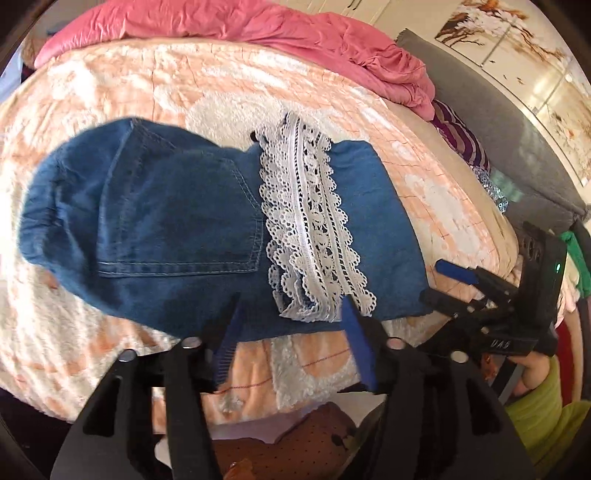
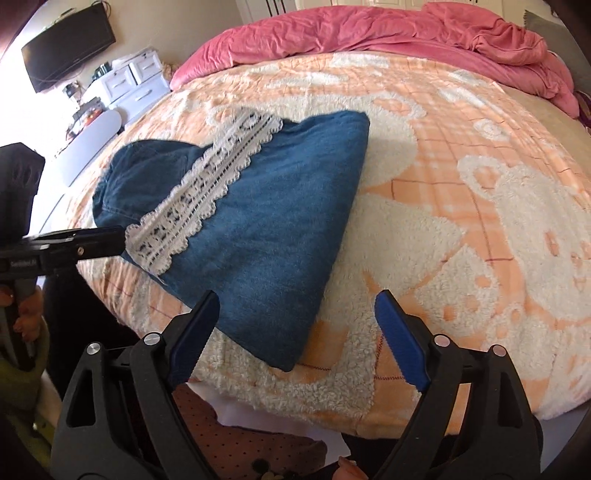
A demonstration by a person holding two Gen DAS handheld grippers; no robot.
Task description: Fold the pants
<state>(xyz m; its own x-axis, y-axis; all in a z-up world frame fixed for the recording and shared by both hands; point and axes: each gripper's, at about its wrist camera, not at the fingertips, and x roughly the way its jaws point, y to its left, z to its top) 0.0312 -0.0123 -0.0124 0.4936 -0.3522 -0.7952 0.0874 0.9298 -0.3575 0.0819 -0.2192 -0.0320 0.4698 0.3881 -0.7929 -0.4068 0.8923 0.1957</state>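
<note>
Both of my black two-finger grippers with blue ribbed pads stand parted and hold nothing; the left gripper point(image 1: 291, 332) has its jaws spread at the near edge of the blue denim pants with a white lace band point(image 1: 207, 229), one pad over the denim and the other at the lace's lower end, and as far as I can see neither presses on the cloth; the right gripper point(image 2: 295, 332) hangs wider open, its left pad over the near corner of the bundle and its right pad over bare blanket, nothing pinched between them; from the right wrist view I see the left gripper's black fingers point(image 2: 99, 236) pointing in at the lace end from the side; the pants lie folded into a compact, roughly wedge-shaped packet, back pocket point(image 1: 181, 221) up and the lace strip point(image 2: 203, 192) running across the top layer, resting flat on the peach and cream fleece blanket point(image 2: 461, 221) near the bed's front edge; a crumpled pink quilt point(image 2: 406, 33) lies well apart at the far side; I judge the folding essentially done, with at most a light squaring of the uneven edges left.
</note>
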